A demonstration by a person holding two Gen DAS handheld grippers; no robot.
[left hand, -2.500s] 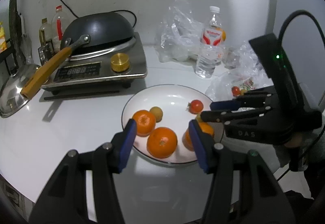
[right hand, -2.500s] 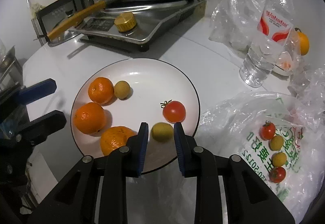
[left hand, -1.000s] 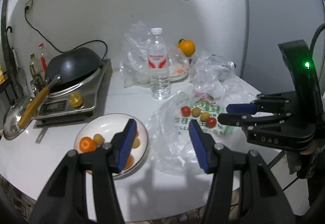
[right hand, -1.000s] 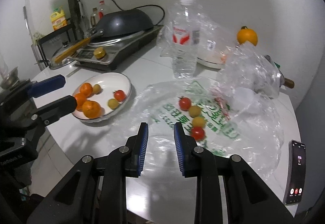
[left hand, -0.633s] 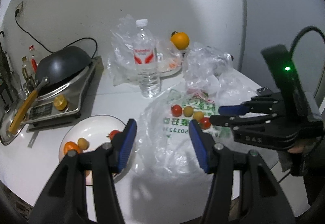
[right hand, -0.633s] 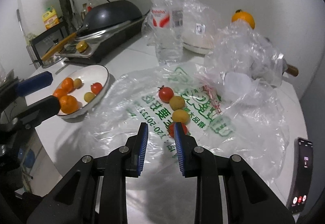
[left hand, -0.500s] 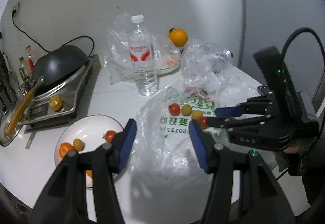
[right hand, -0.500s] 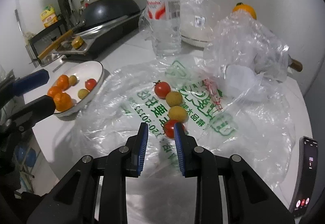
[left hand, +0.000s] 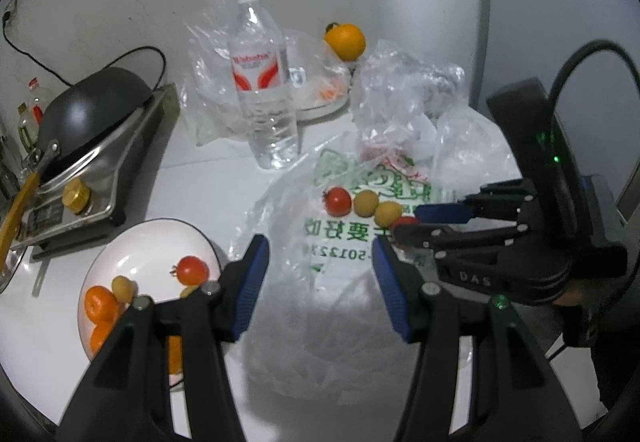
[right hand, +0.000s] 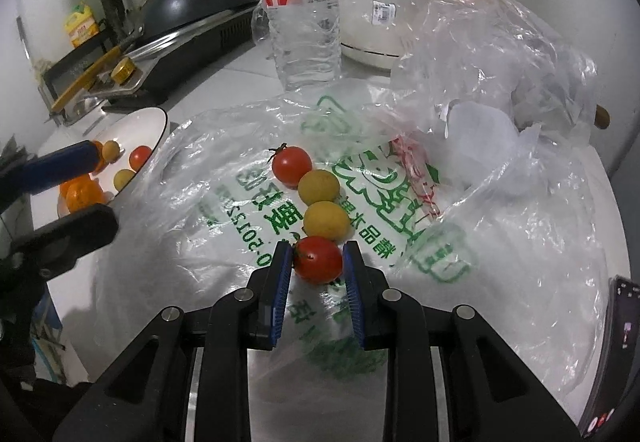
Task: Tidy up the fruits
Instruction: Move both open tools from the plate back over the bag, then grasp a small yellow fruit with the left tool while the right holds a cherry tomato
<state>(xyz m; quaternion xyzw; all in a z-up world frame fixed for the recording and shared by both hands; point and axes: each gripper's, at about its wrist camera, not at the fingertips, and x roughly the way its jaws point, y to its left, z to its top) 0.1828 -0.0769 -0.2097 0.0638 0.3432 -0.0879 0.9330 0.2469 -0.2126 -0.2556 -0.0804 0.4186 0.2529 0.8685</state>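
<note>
On the plastic bag (right hand: pixel 248 201), right gripper (right hand: pixel 318 262) pinches tomato (right hand: pixel 319 259), stem leftward.

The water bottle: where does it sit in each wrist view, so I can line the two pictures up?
Left wrist view: the water bottle stands upper centre, behind the plastic bag.
Right wrist view: the water bottle stands top centre, its cap cut off by the frame.
Shared landmark: the row of four small fruits on the bag.
</note>
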